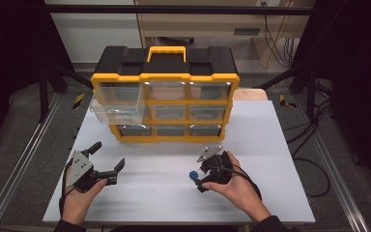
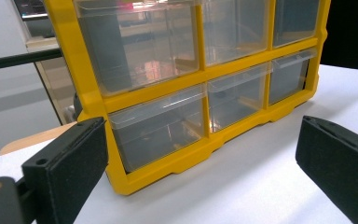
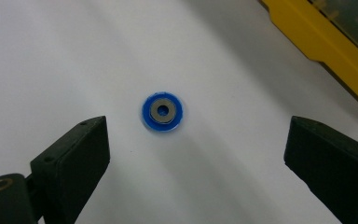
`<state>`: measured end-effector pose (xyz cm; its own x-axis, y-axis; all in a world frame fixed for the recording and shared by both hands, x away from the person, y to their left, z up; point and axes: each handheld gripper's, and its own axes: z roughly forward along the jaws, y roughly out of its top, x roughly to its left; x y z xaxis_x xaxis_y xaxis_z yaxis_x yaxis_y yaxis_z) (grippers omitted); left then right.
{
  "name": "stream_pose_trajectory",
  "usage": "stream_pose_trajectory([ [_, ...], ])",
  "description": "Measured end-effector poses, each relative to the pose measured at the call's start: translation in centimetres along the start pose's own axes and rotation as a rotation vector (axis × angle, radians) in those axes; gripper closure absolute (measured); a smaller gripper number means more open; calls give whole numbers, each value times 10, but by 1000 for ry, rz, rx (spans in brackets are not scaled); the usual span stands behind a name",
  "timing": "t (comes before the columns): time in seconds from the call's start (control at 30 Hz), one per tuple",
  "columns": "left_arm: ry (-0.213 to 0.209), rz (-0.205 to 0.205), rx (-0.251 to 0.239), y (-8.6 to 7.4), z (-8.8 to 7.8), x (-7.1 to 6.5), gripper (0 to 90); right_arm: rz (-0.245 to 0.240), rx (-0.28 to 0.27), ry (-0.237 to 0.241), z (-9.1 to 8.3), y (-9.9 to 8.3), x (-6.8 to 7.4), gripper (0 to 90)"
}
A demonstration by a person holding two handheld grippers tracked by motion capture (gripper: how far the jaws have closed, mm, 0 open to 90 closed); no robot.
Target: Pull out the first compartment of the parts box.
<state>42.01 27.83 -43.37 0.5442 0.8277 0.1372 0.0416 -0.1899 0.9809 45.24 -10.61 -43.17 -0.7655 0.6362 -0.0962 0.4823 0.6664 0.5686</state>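
The right gripper (image 1: pixel 199 180) is hovering low over the white table (image 1: pixel 164 193) with its jaws spread wide and gripping nothing; in the right gripper view the small blue disc (image 3: pixel 162 112), with a grey metal ring sitting on its centre, is lying flat on the white surface ahead of the two black jaws and between their lines, touching neither; in the high view the same blue disc (image 1: pixel 193 175) is resting just beside the right gripper's tip, on its left, well in front of the organiser. The left gripper (image 1: pixel 108 163) is being held over the near left part of the table, its jaws also standing wide apart and empty; its own view is looking between them at the lower drawers of the yellow and black drawer organiser (image 2: pixel 200 74). In the high view the organiser (image 1: pixel 164 92) is standing upright at the back of the table; one clear drawer (image 1: pixel 116 108) at its left side is sticking out from the frame, while the other drawers are sitting flush.
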Motion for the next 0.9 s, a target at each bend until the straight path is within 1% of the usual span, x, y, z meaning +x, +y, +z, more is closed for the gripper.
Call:
stream_pose_trajectory([
  [0.03,0,1,0,0,0,0,19,-19,3,-5,1,0,-1,73],
  [0.1,0,0,-1,0,0,0,19,-15,12,-7,2,1,0,77],
  [0.13,2,-1,-1,0,0,0,19,-18,20,-1,2,2,0,79],
  [0.17,2,-3,-1,0,0,0,19,-13,25,-2,2,2,0,82],
  [0.2,2,-2,-2,0,0,0,19,1,21,11,3,2,1,85],
  [0.23,1,3,-1,0,0,1,19,-29,36,4,4,2,-1,89],
  [0.27,2,4,-1,0,0,1,19,-10,43,15,6,3,0,96],
  [0.3,4,5,-3,0,-1,1,19,-10,43,15,6,3,0,96],
  [0.33,6,2,-4,0,-1,1,19,-29,53,17,6,2,-1,97],
  [0.37,7,1,-4,0,-1,1,19,-23,50,18,7,3,-1,102],
  [0.4,7,0,-5,0,-1,1,19,-34,62,20,6,3,-2,109],
  [0.47,8,0,-5,0,-1,2,19,-30,57,19,7,3,-2,118],
  [0.5,8,1,-4,0,-1,2,19,-28,74,22,7,3,-2,123],
  [0.53,7,1,-5,0,-1,2,19,-2,64,41,8,4,-2,136],
  [0.57,8,1,-5,0,-1,1,19,-2,64,41,8,4,-2,136],
  [0.6,8,1,-5,0,-1,1,19,13,66,40,8,4,-2,139],
  [0.63,7,2,-5,0,-1,2,19,16,60,31,9,4,-1,143],
  [0.77,8,0,-6,0,-1,2,19,10,72,47,7,6,-2,154],
  [0.8,9,-1,-6,0,-1,2,19,14,59,41,7,6,-2,162],
  [0.9,8,0,-7,0,-2,2,19,11,54,47,8,5,-2,171],
])
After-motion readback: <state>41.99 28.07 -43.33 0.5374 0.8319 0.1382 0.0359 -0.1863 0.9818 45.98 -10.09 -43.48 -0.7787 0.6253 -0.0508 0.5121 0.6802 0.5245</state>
